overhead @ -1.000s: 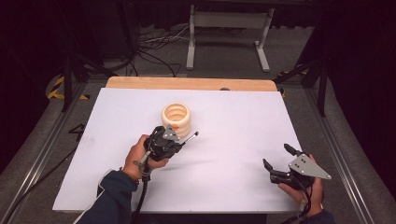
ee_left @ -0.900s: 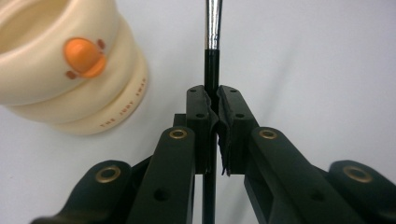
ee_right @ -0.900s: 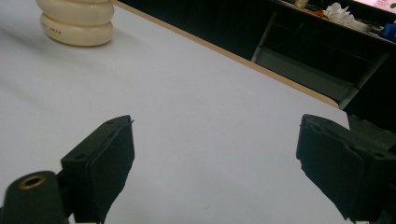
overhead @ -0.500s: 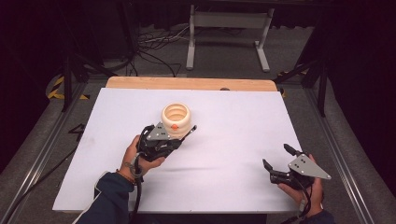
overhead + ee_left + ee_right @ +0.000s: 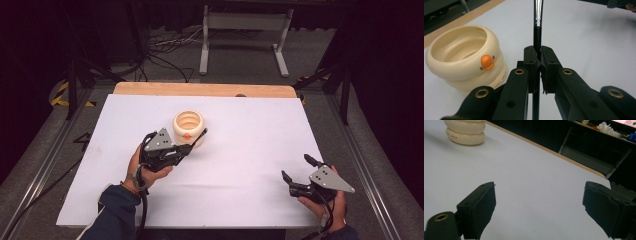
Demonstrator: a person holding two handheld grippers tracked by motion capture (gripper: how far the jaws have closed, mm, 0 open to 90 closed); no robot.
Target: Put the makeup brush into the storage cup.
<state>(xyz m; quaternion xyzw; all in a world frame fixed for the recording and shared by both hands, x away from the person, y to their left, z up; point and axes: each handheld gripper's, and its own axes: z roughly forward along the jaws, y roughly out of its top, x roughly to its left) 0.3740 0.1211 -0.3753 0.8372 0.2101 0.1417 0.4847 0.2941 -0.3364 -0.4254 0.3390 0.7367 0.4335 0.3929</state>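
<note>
Beside the cream cup [image 5: 188, 126], we had our left gripper [image 5: 537, 56] clamped on a brush [image 5: 537, 27]; our right gripper [image 5: 537, 207] gaped wide, empty.

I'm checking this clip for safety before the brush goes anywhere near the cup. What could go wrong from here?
1. The left gripper pinches the thin brush on its handle alone, so it may swivel or slip.
2. The cream cup stands free beside the brush; a sideways nudge could tip or push it.
3. The right gripper sits open, far away, unable to steady the cup.
</note>
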